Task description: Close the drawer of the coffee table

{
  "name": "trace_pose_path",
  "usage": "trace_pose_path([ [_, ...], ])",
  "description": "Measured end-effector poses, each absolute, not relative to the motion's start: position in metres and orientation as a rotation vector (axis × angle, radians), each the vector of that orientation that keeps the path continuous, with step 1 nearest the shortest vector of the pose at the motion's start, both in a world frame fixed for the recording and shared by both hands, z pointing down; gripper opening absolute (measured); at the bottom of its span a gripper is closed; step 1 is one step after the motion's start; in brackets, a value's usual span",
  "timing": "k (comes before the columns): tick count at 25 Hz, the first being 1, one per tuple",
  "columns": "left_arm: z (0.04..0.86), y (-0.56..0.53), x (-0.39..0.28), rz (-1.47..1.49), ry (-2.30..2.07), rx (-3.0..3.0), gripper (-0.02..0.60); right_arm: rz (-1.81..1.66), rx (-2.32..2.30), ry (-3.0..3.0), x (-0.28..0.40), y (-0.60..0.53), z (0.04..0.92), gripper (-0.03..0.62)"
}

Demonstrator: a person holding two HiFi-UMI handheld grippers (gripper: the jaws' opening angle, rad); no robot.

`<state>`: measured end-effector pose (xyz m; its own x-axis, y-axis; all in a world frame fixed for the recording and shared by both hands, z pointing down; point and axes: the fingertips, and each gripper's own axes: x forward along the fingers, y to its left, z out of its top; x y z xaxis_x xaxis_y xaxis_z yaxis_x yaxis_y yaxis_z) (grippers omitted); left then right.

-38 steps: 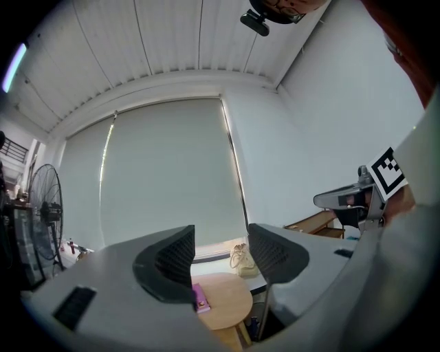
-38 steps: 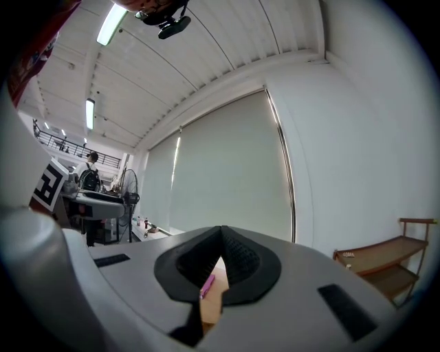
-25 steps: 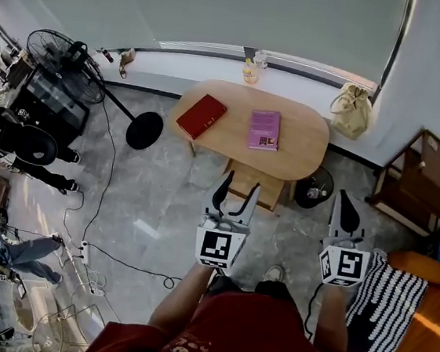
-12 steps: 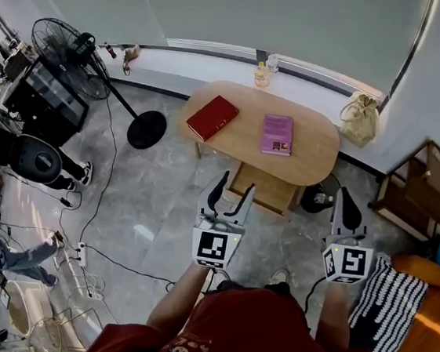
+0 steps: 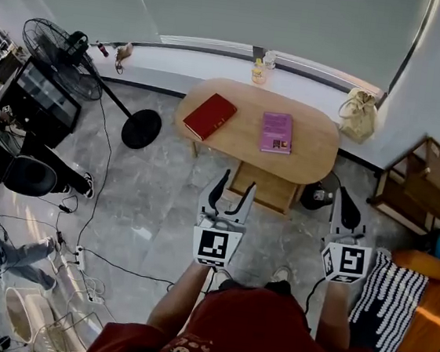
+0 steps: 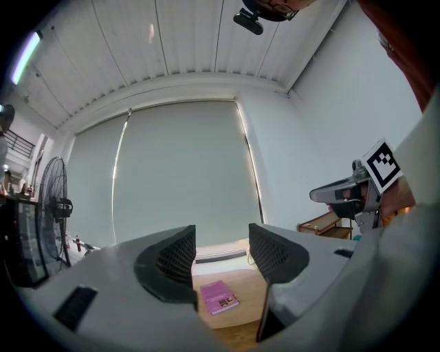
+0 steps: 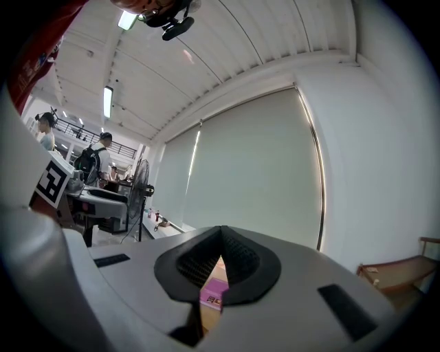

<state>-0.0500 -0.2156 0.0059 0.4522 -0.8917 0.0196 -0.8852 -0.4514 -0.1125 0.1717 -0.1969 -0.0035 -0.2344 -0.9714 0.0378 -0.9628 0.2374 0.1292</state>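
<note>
Head view shows the drawer (image 5: 269, 191) pulled out from under the oval worktop (image 5: 310, 150), toward the person. Left gripper (image 5: 238, 184) hangs near its corner, jaws apart and empty; right gripper (image 5: 346, 195) is pinched closed. Likely stiff wood on slides: push flat against the front panel.

A table (image 5: 309, 154) is set before a window sill (image 5: 178, 58), on which a bottle (image 5: 257, 73) is stood. Two books are laid on the table: the left book (image 5: 208, 116) near its left end, the right book (image 5: 276, 131) beside it. A drawer (image 5: 266, 191) is pulled out under the table's near edge. A fan (image 5: 57, 46) is placed left of the table, a bag (image 5: 357, 114) behind its right end. The left hand-held gripper (image 5: 238, 183) is held just before the drawer, the right hand-held gripper (image 5: 345, 197) well to its right.
</note>
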Motion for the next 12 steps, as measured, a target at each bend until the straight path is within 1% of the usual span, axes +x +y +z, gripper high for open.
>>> trace_pose_path([
  [7,0.04,-0.227,-0.049,-0.172,1.609,-2.65,0.245,-0.034,1.804,-2.375,0.161,-0.208,0.027,-0.003],
  [12,0.099,-0.238,-0.049,-0.258,1.614,-2.669,0.245,0.097,1.72,-2.38,0.15,-0.216,0.089,-0.003],
])
